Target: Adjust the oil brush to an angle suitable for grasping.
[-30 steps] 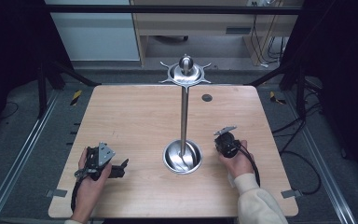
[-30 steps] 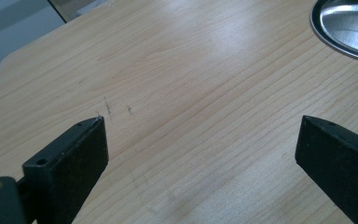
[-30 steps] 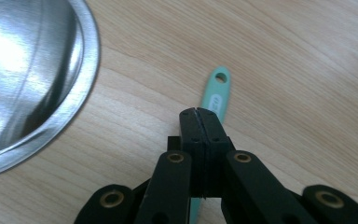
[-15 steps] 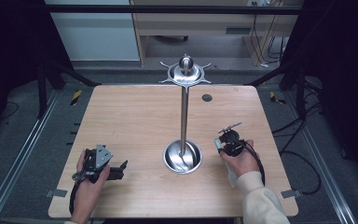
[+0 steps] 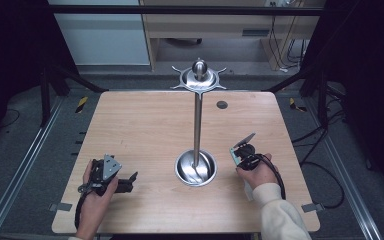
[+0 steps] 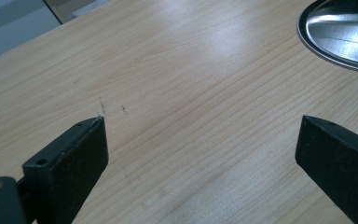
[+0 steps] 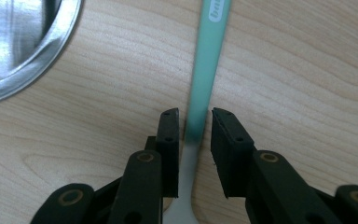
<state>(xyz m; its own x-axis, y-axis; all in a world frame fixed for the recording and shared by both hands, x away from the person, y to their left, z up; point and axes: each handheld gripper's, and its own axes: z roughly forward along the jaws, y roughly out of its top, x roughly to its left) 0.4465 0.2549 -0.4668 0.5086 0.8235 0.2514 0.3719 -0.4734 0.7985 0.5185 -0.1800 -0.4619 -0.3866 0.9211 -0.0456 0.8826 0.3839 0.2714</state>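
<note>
Green-handled utensil (image 7: 205, 70): head cut off btwn right hand-held gripper (image 7: 195, 140) jaws.

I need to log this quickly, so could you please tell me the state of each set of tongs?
Left tongs: open, holding nothing.
Right tongs: around the green-handled utensil; grip cannot be told.

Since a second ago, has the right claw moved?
Yes. The right claw has tipped downward, staying right of the stand's round base.

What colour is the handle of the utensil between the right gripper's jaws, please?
Mint green handle, clearest in the right gripper view.
</note>
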